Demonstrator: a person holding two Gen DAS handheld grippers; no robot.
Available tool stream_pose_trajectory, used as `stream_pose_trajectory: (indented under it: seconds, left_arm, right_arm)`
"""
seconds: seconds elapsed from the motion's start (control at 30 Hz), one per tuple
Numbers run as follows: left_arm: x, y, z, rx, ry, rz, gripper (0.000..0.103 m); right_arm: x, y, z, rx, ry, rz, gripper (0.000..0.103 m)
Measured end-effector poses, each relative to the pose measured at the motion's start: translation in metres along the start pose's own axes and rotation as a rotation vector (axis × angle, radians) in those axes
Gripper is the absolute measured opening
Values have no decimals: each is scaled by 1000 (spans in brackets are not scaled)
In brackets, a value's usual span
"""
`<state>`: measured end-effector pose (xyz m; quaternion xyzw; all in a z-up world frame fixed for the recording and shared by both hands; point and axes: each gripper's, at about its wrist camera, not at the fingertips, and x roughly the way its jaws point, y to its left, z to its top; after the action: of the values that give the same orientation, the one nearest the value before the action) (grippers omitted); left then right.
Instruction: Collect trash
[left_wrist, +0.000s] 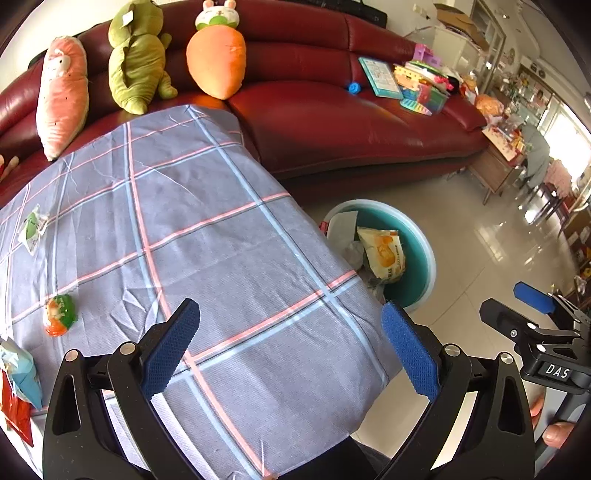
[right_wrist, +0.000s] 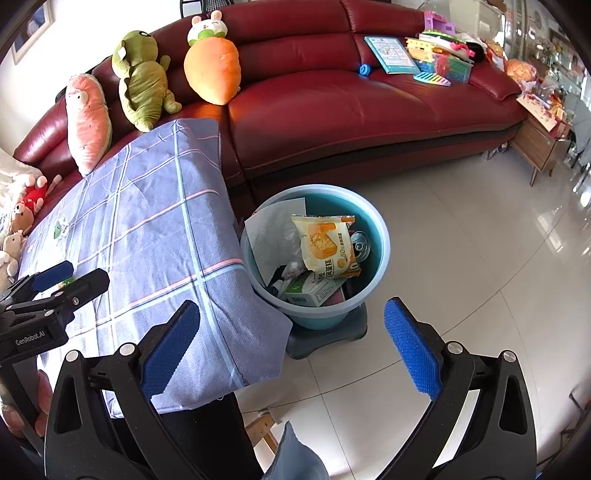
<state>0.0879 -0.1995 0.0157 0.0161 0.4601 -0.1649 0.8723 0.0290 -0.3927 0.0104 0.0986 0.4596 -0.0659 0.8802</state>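
A teal trash bin (right_wrist: 373, 236) stands on the floor beside the table and holds a yellow snack bag (right_wrist: 327, 245), white paper, a can and a small box; it also shows in the left wrist view (left_wrist: 421, 258). On the checked tablecloth (left_wrist: 207, 229) lie a green-and-orange wrapper (left_wrist: 60, 314), a clear green-printed packet (left_wrist: 32, 228) and blue and red packets (left_wrist: 18, 384) at the left edge. My left gripper (left_wrist: 291, 347) is open and empty above the table. My right gripper (right_wrist: 291, 347) is open and empty, above the table corner near the bin.
A dark red sofa (right_wrist: 351, 103) runs behind the table, with plush toys (right_wrist: 142, 81) at its left and books and toys (right_wrist: 436, 59) at its right. The floor (right_wrist: 461, 266) is glossy white tile. A wooden side table (right_wrist: 543, 144) stands at right.
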Motion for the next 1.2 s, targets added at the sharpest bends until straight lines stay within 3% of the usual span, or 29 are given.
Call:
stream_pose_trajectory:
  seconds: [0.63,1.2]
  left_arm:
    - [3,-3,-7,14,-6,-1,99]
    - [18,-3,-9,20,23,52,99]
  right_arm:
    - [4,0,-8,3,9,-16,96]
    - [20,-4,-7,11,38,-25,96]
